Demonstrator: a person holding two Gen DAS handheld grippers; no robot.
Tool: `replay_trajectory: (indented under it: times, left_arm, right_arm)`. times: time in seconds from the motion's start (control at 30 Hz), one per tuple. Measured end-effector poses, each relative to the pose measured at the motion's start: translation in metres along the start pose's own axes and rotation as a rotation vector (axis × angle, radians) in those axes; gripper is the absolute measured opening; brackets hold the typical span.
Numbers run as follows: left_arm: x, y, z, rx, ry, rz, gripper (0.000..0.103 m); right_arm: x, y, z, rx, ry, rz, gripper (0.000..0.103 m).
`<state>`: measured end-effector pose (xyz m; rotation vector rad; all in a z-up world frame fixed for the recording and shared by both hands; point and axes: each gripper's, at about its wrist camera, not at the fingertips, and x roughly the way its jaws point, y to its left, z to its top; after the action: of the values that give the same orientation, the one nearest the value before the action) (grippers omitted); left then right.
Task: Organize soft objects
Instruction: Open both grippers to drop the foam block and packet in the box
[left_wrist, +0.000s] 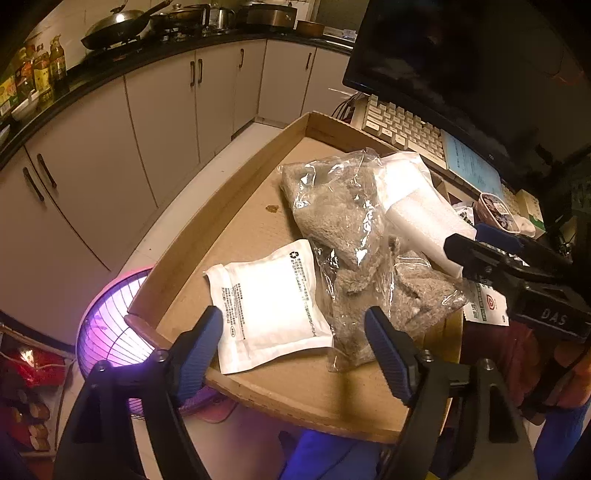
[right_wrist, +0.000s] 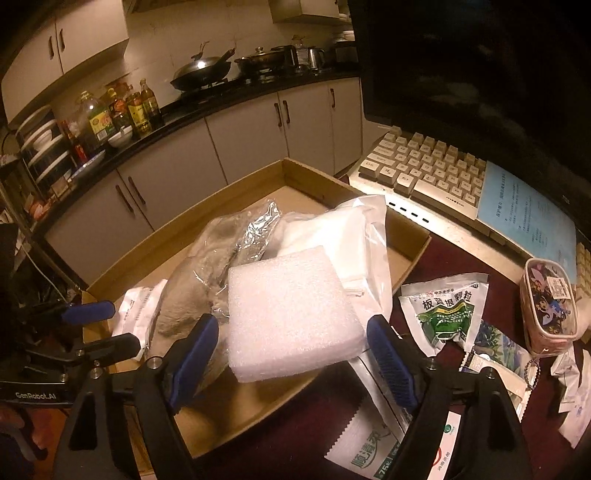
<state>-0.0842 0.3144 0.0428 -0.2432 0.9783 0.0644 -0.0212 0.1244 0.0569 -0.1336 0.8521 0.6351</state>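
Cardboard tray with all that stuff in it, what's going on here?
A person holding two grippers is sorting soft items into the cardboard tray. Already in it lie a white packet, a grey plush in clear plastic and a white foam block. The right gripper is open, its fingers either side of the foam block's near edge. The left gripper hovers open over the packet. Green-printed sachets wait on the table outside the tray.

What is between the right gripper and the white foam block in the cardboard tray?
Nothing visible. The right gripper is open, and the white foam block sits directly between its blue fingers, resting partly on the bagged grey plush fabric inside the shallow cardboard tray.
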Motion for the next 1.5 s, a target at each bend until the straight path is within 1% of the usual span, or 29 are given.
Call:
replay_trajectory:
  times: [0.07,0.27,0.67,0.83,1.07,1.5]
  left_arm:
    - [-0.002,-0.002,0.000,0.002,-0.005,0.004,0.084]
    - [-0.009,-0.009,0.002,0.001,-0.012,0.014,0.087]
    - [-0.020,-0.038,0.002,0.038,-0.007,0.003,0.088]
    - [-0.024,-0.052,0.002,0.059,-0.009,-0.007,0.089]
    - [-0.032,-0.075,0.001,0.108,-0.019,-0.033,0.091]
    - [-0.024,-0.134,-0.008,0.228,0.012,-0.120,0.092]
  right_arm:
    - [-0.004,-0.002,0.000,0.007,-0.010,0.000,0.088]
    - [-0.015,-0.007,-0.001,0.031,-0.032,0.005,0.091]
    - [-0.044,-0.021,-0.010,0.067,-0.072,0.005,0.099]
    - [-0.055,-0.035,-0.015,0.101,-0.080,0.004,0.102]
    - [-0.068,-0.061,-0.027,0.170,-0.083,-0.004,0.102]
    - [-0.091,-0.123,-0.061,0.323,-0.089,-0.074,0.102]
